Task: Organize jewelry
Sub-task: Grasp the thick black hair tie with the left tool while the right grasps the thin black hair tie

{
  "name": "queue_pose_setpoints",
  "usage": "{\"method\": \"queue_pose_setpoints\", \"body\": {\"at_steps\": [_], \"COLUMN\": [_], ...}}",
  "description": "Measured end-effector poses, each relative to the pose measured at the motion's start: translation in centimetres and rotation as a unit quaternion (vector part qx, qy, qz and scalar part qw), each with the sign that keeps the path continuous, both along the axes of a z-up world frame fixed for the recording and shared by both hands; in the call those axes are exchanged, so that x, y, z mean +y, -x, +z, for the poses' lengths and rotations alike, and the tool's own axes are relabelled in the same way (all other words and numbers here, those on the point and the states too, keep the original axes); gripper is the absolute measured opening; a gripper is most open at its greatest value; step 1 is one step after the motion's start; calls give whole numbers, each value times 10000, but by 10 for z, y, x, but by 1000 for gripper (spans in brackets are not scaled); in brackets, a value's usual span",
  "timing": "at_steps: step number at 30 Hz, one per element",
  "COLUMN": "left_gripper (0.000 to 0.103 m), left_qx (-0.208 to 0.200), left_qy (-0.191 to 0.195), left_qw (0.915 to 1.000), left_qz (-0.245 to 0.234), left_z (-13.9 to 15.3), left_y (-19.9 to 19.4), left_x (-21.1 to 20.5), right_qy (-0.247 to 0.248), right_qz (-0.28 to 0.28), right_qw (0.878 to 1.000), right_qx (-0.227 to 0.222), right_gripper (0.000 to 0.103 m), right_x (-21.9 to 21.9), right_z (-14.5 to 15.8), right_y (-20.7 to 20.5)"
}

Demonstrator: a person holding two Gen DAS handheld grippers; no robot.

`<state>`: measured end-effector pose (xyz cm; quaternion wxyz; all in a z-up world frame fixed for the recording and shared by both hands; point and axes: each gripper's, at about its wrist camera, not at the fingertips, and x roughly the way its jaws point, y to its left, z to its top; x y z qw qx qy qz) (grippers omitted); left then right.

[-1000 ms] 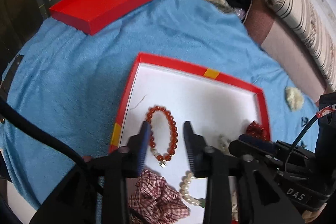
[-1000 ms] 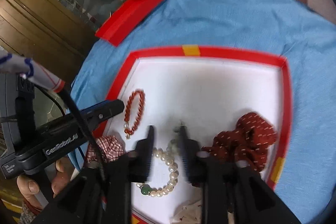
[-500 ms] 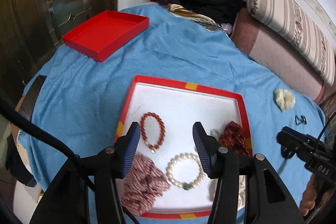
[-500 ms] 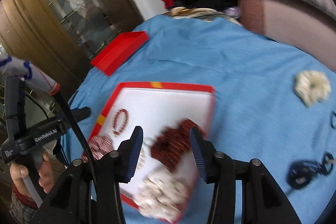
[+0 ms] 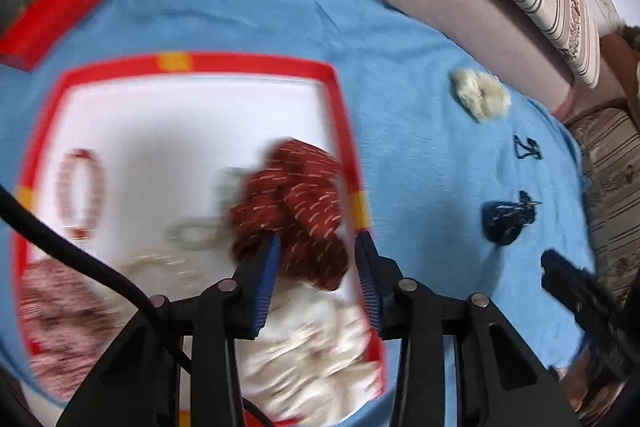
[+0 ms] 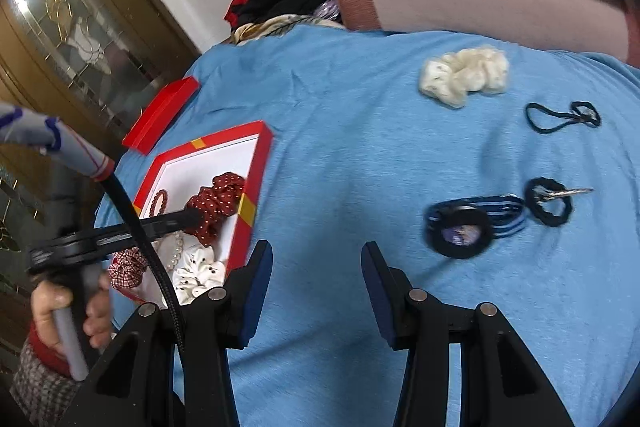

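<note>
With both tools apart and empty, the left tool [image 5: 316, 259] closing over the box [image 5: 248, 61], we next send the right tool [image 6: 316, 267] to the hair ties [image 6: 460, 227] near the bed's right edge.

Left tongs [image 5: 316, 247] tilt steeply down, jaws closing on nothing; right tongs [image 6: 316, 259] hang open, empty

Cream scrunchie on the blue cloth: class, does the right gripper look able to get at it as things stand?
Probably yes. The cream scrunchie lies alone on the blue cloth, nothing covering it. The right gripper is open and empty, with only bare cloth ahead; the hair ties lie off to one side.
</note>
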<state>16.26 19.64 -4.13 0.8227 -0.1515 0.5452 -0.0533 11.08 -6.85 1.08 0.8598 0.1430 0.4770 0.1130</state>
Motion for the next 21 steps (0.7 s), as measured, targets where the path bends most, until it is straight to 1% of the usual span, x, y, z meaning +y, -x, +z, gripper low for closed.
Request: {"method": "queue_pose_setpoints", "body": {"at_steps": [2, 4, 5, 6, 9, 11, 13, 15, 17, 21], "left_gripper": [37, 37, 37, 37, 39, 44, 45, 45, 46, 46], "left_qx": [75, 68, 30, -28, -217, -319, -452, -582, -699, -756], "left_qy": [378, 549, 540, 458, -82, -283, -516, -677, -878, -1047], "left_qw": [9992, 9985, 9985, 9989, 9997, 9991, 9976, 9960, 9934, 9887], "left_qz": [41, 52, 34, 10, 57, 71, 66, -47, -244, -762], "left_z": [-8, -6, -3, 2, 24, 36, 49, 58, 63, 58], "left_y": [-9, -9, -8, -5, 9, 15, 21, 25, 27, 22], "left_x": [-8, -14, -16, -20, -25, -24, -28, -38, -59, -106], "right_qy": [0, -29, -50, -66, -49, -3, 42, 55, 26, 107], "right_qz": [-53, -112, -158, -219, -447, -682, -944, -1239, -1447, -1560], "right_qw": [10000, 9999, 9998, 9997, 9988, 9975, 9955, 9923, 9893, 9874], "right_qx": [-26, -52, -81, -121, -184, -179, -113, 45, 177, 231], "right_gripper": [50, 50, 50, 50, 50, 50, 50, 50, 50, 50], "right_x": [-8, -19, -26, -34, -60, -83, -108, -136, -156, -176], "right_z": [1, 2, 4, 5, 5, 2, -3, -12, -21, -29], "right_y": [2, 3, 3, 4, 10, 16, 23, 32, 39, 51]}}
